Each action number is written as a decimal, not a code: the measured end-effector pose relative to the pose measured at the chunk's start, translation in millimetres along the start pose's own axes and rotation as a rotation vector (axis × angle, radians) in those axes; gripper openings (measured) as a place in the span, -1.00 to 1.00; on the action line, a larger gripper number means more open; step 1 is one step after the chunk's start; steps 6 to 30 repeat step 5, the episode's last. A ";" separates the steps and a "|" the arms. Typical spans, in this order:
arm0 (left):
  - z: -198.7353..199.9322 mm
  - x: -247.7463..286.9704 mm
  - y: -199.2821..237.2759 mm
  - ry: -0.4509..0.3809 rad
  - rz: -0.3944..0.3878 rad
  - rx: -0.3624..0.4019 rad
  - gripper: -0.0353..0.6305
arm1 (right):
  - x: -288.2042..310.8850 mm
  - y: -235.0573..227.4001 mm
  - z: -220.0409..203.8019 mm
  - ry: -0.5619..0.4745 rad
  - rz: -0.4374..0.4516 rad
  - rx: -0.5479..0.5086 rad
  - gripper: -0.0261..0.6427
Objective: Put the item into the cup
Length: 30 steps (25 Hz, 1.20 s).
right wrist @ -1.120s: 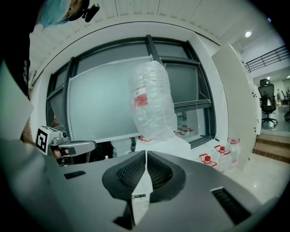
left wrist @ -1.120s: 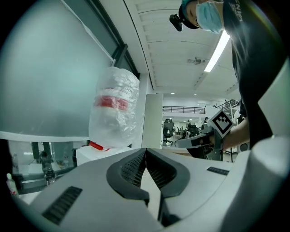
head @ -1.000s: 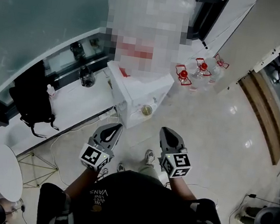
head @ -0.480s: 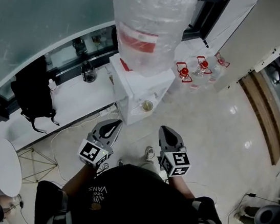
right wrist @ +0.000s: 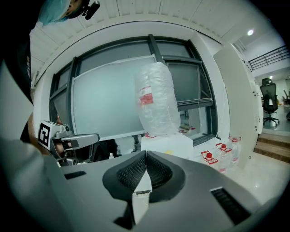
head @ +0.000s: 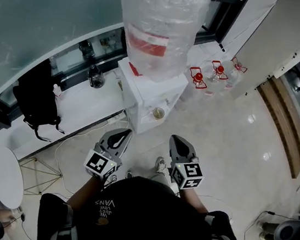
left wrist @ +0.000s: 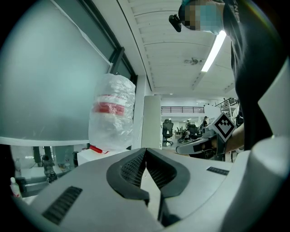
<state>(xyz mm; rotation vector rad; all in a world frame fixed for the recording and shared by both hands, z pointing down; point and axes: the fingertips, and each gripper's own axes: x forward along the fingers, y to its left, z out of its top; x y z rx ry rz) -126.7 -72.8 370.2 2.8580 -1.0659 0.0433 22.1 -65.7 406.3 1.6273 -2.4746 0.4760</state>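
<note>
Two grippers are held close in front of the person's body, side by side and apart: the left gripper has its jaws pressed tip to tip with nothing between them, and the right gripper is closed and empty in the same way. Just beyond them stands a white water dispenser, and the cup sits on its front ledge, seemingly close to the edge. No item to go into it can be picked out in any view, so the first risk is reaching for the wrong thing. The cup looks small and light; a closed jaw nudging it could tip it off the ledge. Above it hangs the large wrapped bottle, which probably crowds any approach from overhead. Farther off, spare bottles stand on the floor.
</note>
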 end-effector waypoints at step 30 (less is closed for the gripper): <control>2.9 7.1 -2.5 0.002 0.007 -0.016 -0.83 | 1.5 -4.6 3.8 0.004 0.004 0.006 -0.79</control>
